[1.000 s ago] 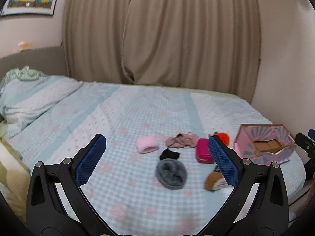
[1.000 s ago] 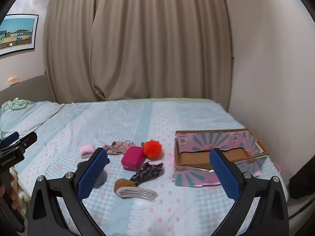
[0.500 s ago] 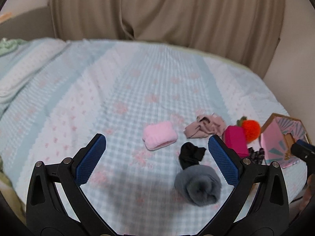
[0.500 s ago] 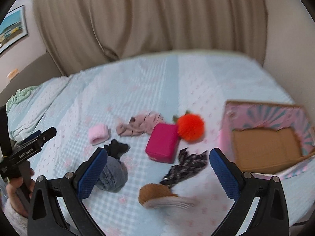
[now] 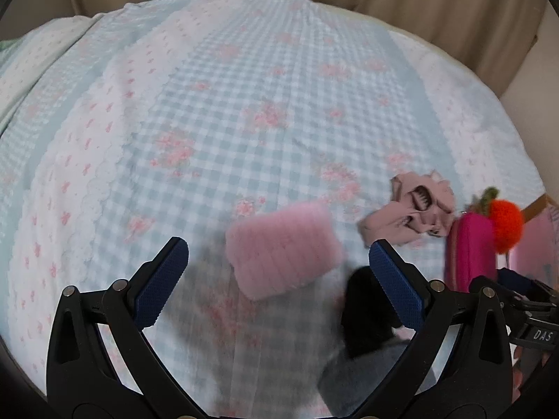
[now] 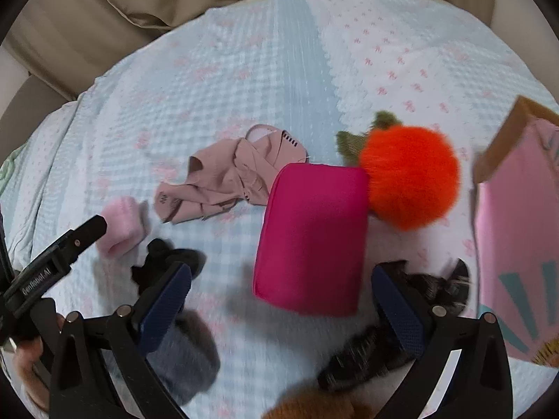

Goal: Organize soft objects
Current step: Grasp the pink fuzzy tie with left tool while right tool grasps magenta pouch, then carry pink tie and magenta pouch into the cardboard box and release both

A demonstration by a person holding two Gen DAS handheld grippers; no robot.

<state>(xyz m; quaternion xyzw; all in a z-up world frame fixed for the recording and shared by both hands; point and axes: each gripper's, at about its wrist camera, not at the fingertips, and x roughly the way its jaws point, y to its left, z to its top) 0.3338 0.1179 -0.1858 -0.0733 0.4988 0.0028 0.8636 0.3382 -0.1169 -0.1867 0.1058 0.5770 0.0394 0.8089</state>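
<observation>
Hovering low over the bed [image 5: 216, 111], the left tongs [image 5: 276, 279] are spread wide and hold nothing; the fluffy pale pink roll [image 5: 283, 249] lies on the checked bedspread just ahead of the gap between the blue pads. Beside the right pad a black soft piece [image 5: 367, 314] rests against a grey woolly ball [image 5: 353, 380], both blurred. Farther toward the right edge of the bed lies a crumpled dusty-pink cloth [image 5: 412, 216], and next to it a magenta pouch [image 5: 470, 255] with an orange pompom [image 5: 506, 225] touching its far end.

The right tongs [image 6: 281, 303] are also wide open and empty, poised over the same cluster. In the right wrist view the magenta pouch [image 6: 312, 237] sits just ahead of the gap between the fingers, its far corner touching the orange pompom [image 6: 410, 176], which has a green leafy tuft. The dusty-pink cloth [image 6: 230, 174] lies crumpled beside the pouch's far left corner. A dark patterned fabric [image 6: 436, 286] shows behind the right finger, and a brown fuzzy object [image 6: 314, 405] peeks in at the bottom edge. The pink cardboard box [image 6: 517, 230] stands at the right edge of the bed. At the left of this view the pale pink roll [image 6: 122, 223], the black piece [image 6: 164, 262] and the grey ball [image 6: 185, 356] lie near the left tongs' dark frame, with a hand [image 6: 28, 366] on it.
</observation>
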